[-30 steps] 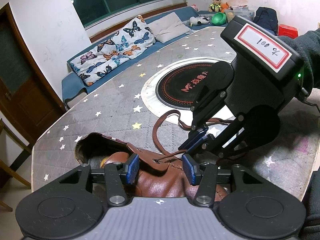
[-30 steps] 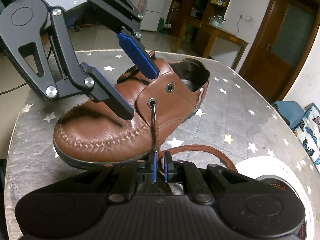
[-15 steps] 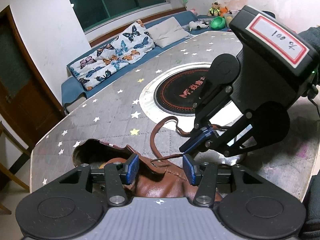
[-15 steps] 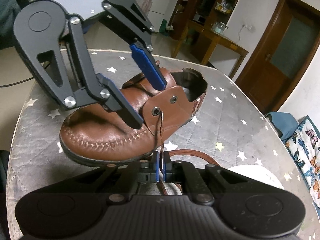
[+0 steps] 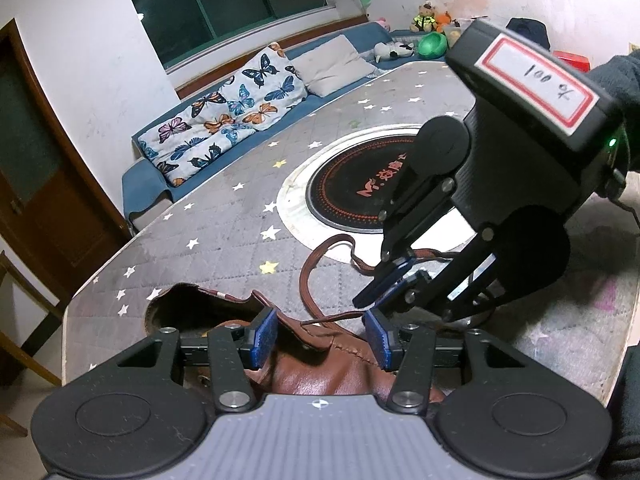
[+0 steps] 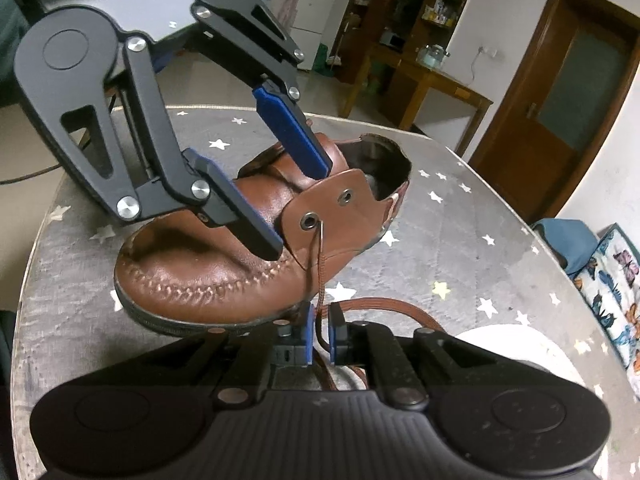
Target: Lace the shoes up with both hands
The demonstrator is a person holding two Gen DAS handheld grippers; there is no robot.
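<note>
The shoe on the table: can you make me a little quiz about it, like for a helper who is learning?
1. True or false: the lace runs from the front eyelet of the shoe to the right hand-held gripper.
2. Which hand-held gripper holds the shoe? A left, B right.
3. Fill in: the table cover is printed with ____.

Key: 1 true; 2 A; 3 stars.

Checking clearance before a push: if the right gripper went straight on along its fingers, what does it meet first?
Likely the brown leather shoe, at its stitched side. The right gripper, shut on the brown shoelace, points straight at it from close by; depth is unclear.
</note>
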